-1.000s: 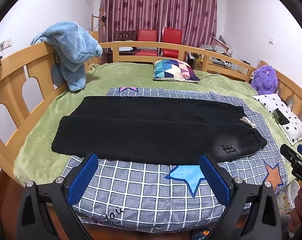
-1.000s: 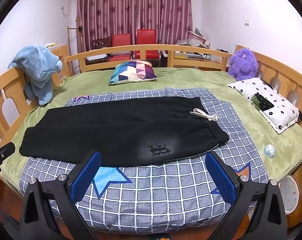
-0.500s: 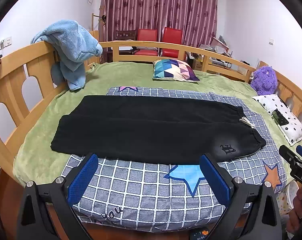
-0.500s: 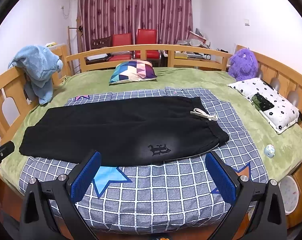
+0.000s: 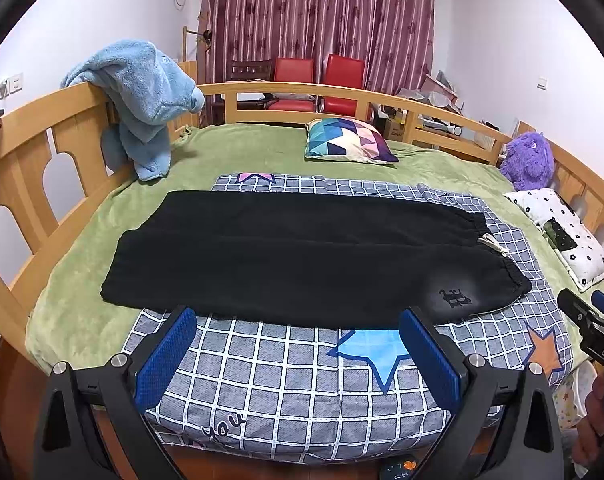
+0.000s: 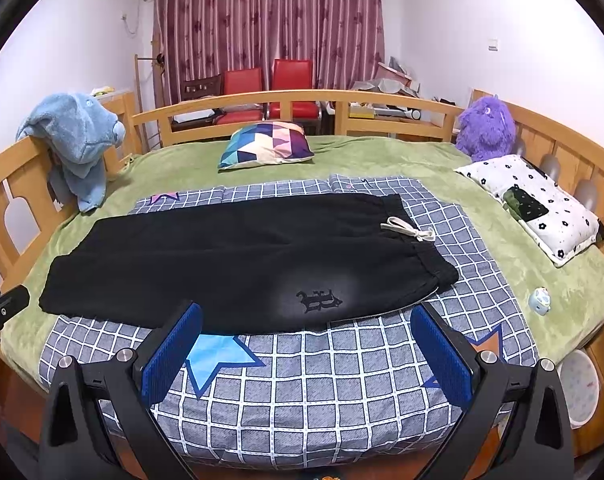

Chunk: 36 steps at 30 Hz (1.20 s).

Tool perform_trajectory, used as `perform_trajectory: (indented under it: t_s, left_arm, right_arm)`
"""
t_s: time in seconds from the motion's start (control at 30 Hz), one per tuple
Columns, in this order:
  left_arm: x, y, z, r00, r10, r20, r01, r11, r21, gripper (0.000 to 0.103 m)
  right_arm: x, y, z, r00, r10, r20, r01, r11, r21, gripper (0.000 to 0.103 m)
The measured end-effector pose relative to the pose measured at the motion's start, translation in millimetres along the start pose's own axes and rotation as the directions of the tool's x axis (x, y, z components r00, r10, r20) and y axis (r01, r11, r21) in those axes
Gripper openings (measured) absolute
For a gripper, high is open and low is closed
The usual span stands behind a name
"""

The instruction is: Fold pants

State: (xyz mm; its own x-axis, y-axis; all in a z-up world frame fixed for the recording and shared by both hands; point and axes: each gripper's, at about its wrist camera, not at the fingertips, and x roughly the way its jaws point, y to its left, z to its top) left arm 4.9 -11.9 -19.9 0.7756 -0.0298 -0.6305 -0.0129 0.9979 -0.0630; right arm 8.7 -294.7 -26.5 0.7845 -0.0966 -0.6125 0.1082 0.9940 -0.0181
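Black pants (image 5: 302,256) lie flat on a checked grey quilt (image 5: 285,376) on the bed, legs to the left, waistband with a white drawstring (image 6: 408,231) to the right. They also show in the right wrist view (image 6: 237,260). My left gripper (image 5: 297,356) is open and empty, held above the quilt's near edge, short of the pants. My right gripper (image 6: 306,354) is open and empty too, in front of the logo (image 6: 320,300) near the waistband.
A wooden rail (image 5: 33,148) runs round the green bed cover (image 6: 382,160). A blue towel (image 5: 141,92) hangs on the left rail. A patterned cushion (image 6: 265,146), a purple plush toy (image 6: 486,128), a dotted pillow (image 6: 534,204) and a small figurine (image 6: 540,301) lie on the bed.
Both grippers have barely shifted; the view sits a touch closer to the pants. Nothing was taken hold of or moved.
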Motion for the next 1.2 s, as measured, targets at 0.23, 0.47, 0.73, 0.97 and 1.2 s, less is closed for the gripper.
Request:
perform_trajectory:
  t_s: [0.23, 0.47, 0.73, 0.97, 1.2]
  left_arm:
    - [0.0, 0.1, -0.3, 1.0, -0.001, 0.0, 0.001, 1.0, 0.0, 0.102]
    - [0.3, 0.0, -1.1, 1.0, -0.003, -0.001, 0.003, 1.0, 0.002, 0.102]
    - [-0.7, -3.3, -3.7, 1.0, -0.011, 0.002, 0.011, 1.0, 0.012, 0.102]
    - [-3.6, -3.6, -1.9, 1.0, -0.022, -0.014, 0.022, 1.0, 0.008, 0.102]
    - [-7.0, 21.3, -1.5, 0.997, -0.055, -0.048, 0.05, 0.994, -0.096, 0.101]
  right_arm:
    - [1.2, -0.3, 0.0, 1.0, -0.001, 0.003, 0.001, 1.0, -0.005, 0.102]
    - [2.0, -1.2, -0.7, 1.0, -0.001, 0.0, 0.001, 1.0, -0.002, 0.102]
    - [2.2, -2.8, -0.4, 1.0, -0.005, 0.004, 0.005, 1.0, -0.001, 0.102]
    - [0.1, -2.9, -9.1, 1.0, 0.003, 0.015, -0.003, 1.0, -0.01, 0.103]
    - [-0.5, -10.7, -47.5, 0.999, -0.028, 0.031, 0.028, 0.999, -0.017, 0.103]
